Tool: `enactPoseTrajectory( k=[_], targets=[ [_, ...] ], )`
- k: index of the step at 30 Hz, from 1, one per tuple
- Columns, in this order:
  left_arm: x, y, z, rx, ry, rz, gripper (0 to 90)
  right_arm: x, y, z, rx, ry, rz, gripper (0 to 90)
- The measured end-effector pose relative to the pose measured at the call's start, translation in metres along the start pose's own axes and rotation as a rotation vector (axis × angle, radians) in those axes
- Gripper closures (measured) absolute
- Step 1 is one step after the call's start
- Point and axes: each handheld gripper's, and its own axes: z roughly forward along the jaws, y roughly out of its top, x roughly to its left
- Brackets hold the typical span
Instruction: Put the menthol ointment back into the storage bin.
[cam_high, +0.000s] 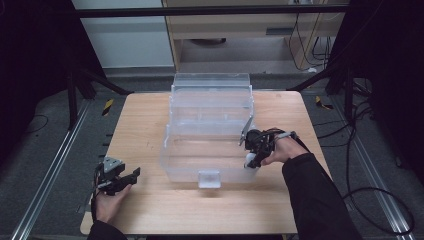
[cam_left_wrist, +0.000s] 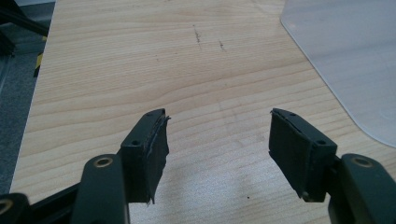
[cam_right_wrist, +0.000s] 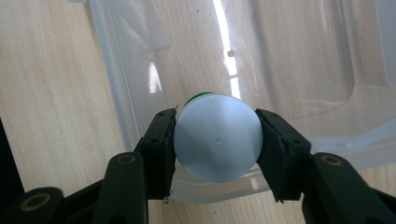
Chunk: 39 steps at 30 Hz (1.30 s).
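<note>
The white round-ended bottle (cam_right_wrist: 217, 137), with a sliver of green showing behind it, sits pinched between both jaws of your right claw (cam_right_wrist: 216, 140). You hold it over the right front corner of the clear plastic box (cam_high: 190, 165), just above the rim; the right gripper view looks down past it into the box's see-through wall and floor. The box stands open in the middle of the wooden worktop (cam_high: 145, 125), its tiered trays stepping up toward the far edge and a small latch at its front. Your left claw (cam_left_wrist: 217, 144) rests well apart from the box, near the worktop's front left corner, jaws spread wide with bare wood between them and nothing held.
</note>
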Motion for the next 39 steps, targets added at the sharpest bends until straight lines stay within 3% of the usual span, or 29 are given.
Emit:
enactPoseTrajectory(
  k=[39],
  targets=[
    [0.000, 0.000, 0.000, 0.000, 0.001, -0.001, 37.2, -0.002, -0.003, 0.015, 0.010, 0.025, 0.010, 50.3]
  ],
)
